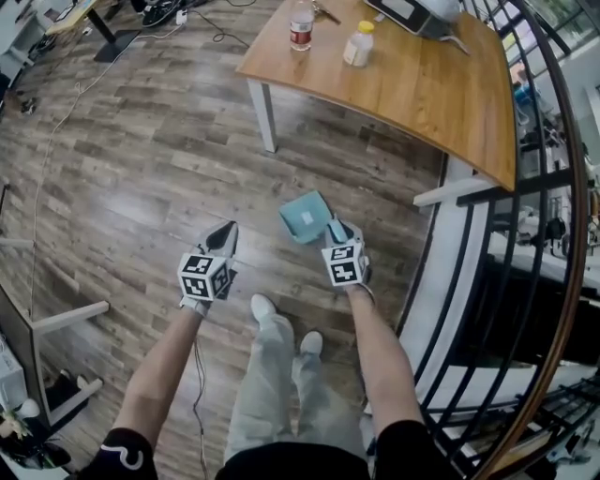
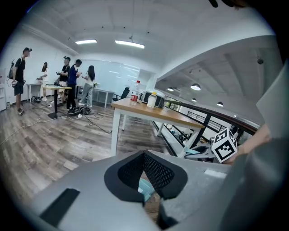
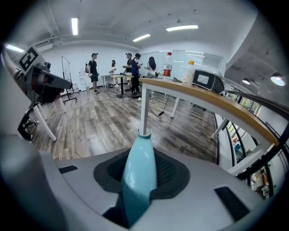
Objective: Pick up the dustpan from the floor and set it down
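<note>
While the right tool (image 1: 336, 231) is pinching the pale teal plastic dustpan (image 1: 305, 216) by its handle, pan pointing straight ahead, the closed, empty left tool (image 1: 223, 238) is hovering alongside.

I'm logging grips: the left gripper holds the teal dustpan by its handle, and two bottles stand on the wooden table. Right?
No: the right gripper holds the teal dustpan by its handle, as the right gripper view shows. Two bottles do stand on the wooden table.
</note>
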`<state>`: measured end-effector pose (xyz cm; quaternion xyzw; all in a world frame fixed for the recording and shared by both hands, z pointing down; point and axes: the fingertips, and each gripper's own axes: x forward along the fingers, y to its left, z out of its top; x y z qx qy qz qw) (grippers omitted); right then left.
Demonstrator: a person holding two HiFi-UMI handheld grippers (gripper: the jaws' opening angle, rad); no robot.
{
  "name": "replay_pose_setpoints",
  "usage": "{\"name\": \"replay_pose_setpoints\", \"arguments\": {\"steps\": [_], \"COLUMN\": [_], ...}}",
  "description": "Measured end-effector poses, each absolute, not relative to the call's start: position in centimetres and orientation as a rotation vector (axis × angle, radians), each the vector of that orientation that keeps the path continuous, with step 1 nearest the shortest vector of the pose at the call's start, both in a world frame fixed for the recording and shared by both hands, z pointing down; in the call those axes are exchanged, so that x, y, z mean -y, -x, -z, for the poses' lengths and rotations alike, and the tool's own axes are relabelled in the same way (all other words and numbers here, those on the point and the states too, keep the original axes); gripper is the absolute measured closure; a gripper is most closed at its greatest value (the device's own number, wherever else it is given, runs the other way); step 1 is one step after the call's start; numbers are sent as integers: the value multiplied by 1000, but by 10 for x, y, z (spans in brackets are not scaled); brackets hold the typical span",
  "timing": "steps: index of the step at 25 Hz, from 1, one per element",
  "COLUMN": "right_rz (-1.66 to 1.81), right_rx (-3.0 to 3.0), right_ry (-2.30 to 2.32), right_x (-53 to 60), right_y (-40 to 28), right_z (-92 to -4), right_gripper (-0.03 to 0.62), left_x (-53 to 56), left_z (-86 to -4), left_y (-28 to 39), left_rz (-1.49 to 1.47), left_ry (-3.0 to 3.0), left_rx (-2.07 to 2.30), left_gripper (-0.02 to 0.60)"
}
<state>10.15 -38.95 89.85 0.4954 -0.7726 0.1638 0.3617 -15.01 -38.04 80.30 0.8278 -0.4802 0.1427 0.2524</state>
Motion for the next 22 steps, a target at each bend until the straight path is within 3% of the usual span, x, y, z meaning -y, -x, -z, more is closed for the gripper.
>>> {"name": "replay_pose_setpoints", "arguments": {"steps": [8, 16, 22], "right_rz": [-523, -607, -604], "right_rx": [1945, 1926, 1973], "right_ry": [-1226, -1183, -1205], "right_x": [377, 364, 359], "right_y": [-102, -107, -109], "right_z": [-920, -921, -897], "right_gripper": [499, 402, 384], "left_x": [381, 377, 368], "left_z": [-816, -812, -796], "left_y": [153, 139, 126], "left_rz": [-386, -390, -397], "left_ry": [-2209, -2208, -2211], "left_rx": [1303, 1286, 1290], "left_gripper": [584, 584, 584]}}
